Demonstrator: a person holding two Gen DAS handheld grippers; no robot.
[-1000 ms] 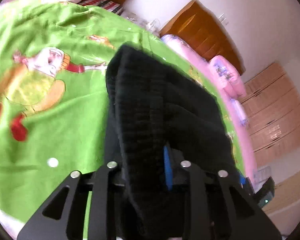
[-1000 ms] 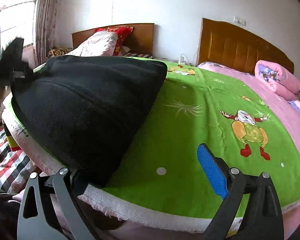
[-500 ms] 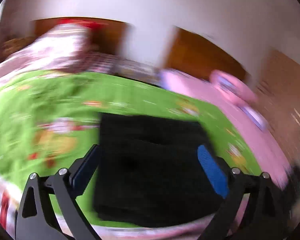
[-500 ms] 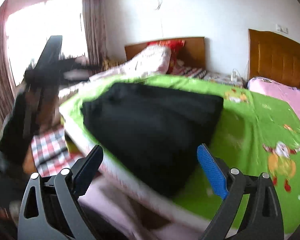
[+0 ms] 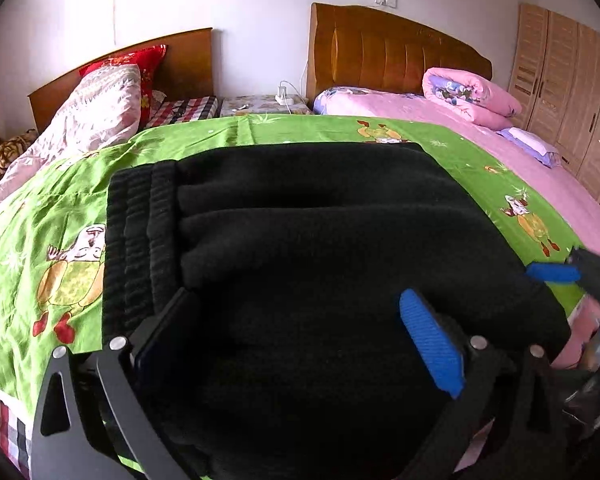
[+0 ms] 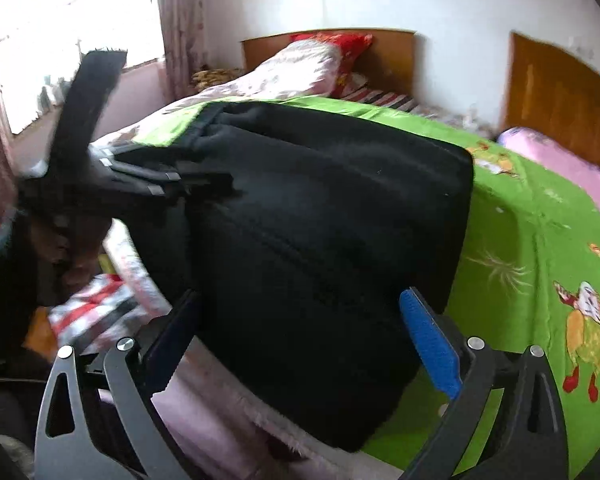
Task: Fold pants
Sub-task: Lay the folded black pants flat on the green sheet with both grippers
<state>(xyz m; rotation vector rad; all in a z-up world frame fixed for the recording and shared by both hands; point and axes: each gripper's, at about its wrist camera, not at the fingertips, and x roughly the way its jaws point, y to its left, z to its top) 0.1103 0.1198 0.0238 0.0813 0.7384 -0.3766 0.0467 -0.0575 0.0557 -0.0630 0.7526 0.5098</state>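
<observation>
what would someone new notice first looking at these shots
The black pants lie folded into a thick block near the front edge of the bed, on a bright green cartoon-print sheet. Both the left gripper and the right gripper hover at that edge, jaws wide apart and holding nothing. Behind, a pink quilt sits rolled by the wooden headboard.

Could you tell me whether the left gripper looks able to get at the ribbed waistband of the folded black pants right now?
Probably yes: the left gripper is opening above the pants, and nothing covers the waistband.

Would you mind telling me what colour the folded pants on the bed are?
Black; the pants show best in the left wrist view.
</observation>
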